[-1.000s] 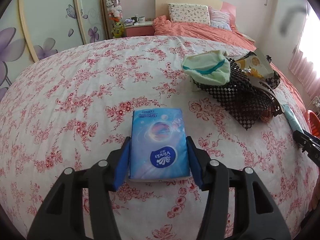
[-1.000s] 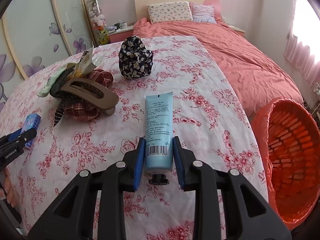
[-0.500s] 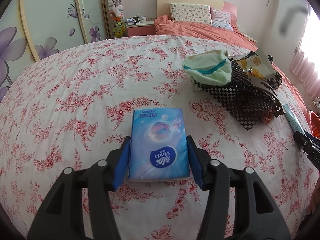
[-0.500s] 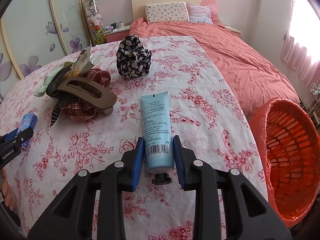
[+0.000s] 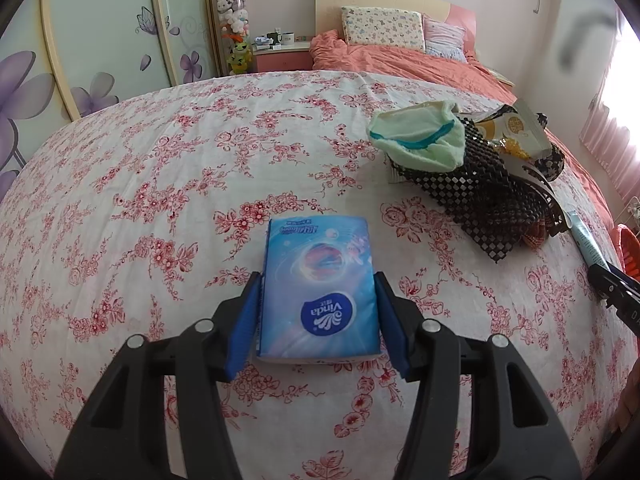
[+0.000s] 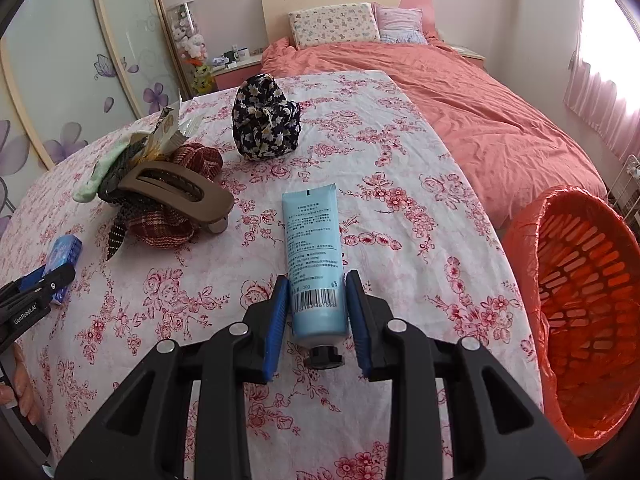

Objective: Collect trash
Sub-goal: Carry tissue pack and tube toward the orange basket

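On a bed spread with a rose-print sheet (image 5: pixel 160 168), my left gripper (image 5: pixel 318 308) clamps a blue Vinda tissue pack (image 5: pixel 318 284) between its blue pads (image 5: pixel 242 328), the pack lying flat on the sheet with its logo end nearest me. My right gripper (image 6: pixel 318 308) pinches the lower end of a pale blue cream tube (image 6: pixel 314 256), its black cap (image 6: pixel 324 360) pointing back toward me and its crimped end toward the pillows. Just left of the tube sits a heap holding a brown hair claw (image 6: pixel 176 190), a plaid scrunchie (image 6: pixel 164 226), a mint-green cloth (image 5: pixel 420 140) and a snack wrapper (image 6: pixel 168 130). A dark floral fabric bundle (image 6: pixel 266 120) stands apart, farther up the sheet. An orange-lined waste basket (image 6: pixel 580 292) waits off the bed's right edge.
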